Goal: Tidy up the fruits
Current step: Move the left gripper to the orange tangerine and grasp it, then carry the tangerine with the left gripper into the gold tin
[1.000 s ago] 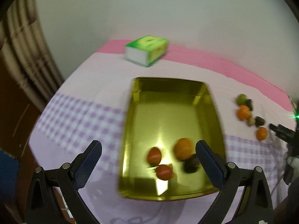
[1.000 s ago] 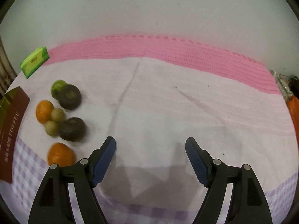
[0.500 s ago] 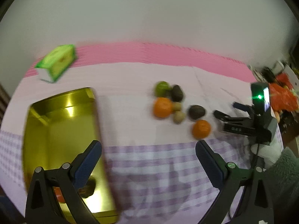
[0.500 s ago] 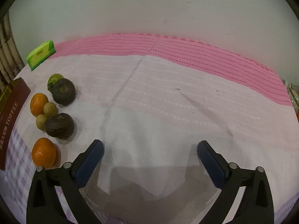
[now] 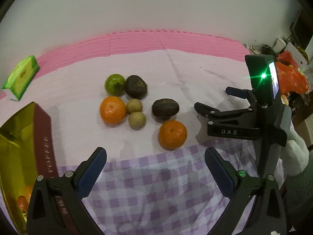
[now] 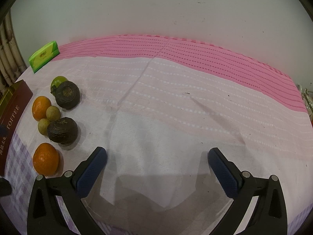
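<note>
Both grippers stood spread and empty over the cloth, with the loose fruit ahead of them.

The left gripper [image 5: 155, 168] held its jaws wide over purple check, nothing between them; the right gripper [image 6: 157, 168] had just been opening and stood equally wide over bare white cloth. Only the left wrist view showed the right gripper's body, at right, lettered "DAS" with a green light. Seven fruits lay grouped: a near orange [image 5: 172, 134], a far orange [image 5: 112, 109], two dark fruits [image 5: 165, 109], two small tan ones [image 5: 137, 120] touching, and a green one [image 5: 115, 84]. The gold tin [image 5: 13, 137], cut off at lower left, hid most of its fruit; its maroon side read "TOFFEE" in the right wrist view only. The writing on the green packet [image 6: 44, 56] was illegible.
</note>
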The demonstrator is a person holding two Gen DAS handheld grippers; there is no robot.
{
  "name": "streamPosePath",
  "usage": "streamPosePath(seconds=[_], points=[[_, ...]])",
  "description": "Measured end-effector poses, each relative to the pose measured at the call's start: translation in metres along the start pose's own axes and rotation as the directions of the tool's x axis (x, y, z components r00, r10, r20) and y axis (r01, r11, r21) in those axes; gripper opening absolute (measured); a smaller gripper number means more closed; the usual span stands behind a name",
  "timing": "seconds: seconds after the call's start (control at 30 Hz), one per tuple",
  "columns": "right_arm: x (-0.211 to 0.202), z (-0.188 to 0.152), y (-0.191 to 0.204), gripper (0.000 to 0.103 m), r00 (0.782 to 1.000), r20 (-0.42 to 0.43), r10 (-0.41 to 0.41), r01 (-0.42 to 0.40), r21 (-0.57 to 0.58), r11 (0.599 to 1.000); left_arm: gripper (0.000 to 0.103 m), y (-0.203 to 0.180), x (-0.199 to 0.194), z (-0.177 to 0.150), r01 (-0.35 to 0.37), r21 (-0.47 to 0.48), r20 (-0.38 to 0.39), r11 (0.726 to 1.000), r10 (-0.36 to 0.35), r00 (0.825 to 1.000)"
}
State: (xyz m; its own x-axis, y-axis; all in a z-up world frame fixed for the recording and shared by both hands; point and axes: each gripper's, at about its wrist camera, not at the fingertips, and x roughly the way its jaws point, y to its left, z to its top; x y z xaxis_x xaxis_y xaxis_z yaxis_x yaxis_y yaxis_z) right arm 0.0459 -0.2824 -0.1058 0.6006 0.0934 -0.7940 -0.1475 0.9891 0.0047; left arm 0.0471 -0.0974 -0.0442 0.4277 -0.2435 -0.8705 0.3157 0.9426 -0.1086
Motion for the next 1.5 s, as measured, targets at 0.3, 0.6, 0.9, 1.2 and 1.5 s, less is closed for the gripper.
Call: streamPosePath(seconds=[0.3,0.6,0.9,1.2,1.5], points=[[0.0,0.0,0.0,0.103,1.0,0.0,0.0,0.0,0.0,1.0,0.071,-0.007,0.026,0.004,0.042,0.06,-0.025,0.997,-0.04,0.999],[-0.001,0.0,-0.001,0.103,1.0,-0.001,0.001,-0.001,-0.001,1.0,0.061,-0.012,0.041,0.011,0.069,0.112,-0.029,0.991,-0.066,0.997],[-0.001,0.001,-0.001,0.103,1.0,-0.001,0.001,-0.001,-0.001,1.0,0.035,-0.013,0.047,0.011,0.109,0.129,-0.044,0.986,-0.104,0.994],[-0.001,0.001,-0.001,0.103,1.0,-0.001,0.002,-0.002,-0.002,1.0,0.034,-0.017,0.039,0.002,0.098,0.151,-0.032,0.984,-0.094,0.995],[-0.001,0.001,-0.002,0.103,1.0,-0.001,0.002,-0.002,-0.002,1.0,0.034,-0.01,0.025,-0.01,0.081,0.119,-0.016,0.99,-0.08,0.997]])
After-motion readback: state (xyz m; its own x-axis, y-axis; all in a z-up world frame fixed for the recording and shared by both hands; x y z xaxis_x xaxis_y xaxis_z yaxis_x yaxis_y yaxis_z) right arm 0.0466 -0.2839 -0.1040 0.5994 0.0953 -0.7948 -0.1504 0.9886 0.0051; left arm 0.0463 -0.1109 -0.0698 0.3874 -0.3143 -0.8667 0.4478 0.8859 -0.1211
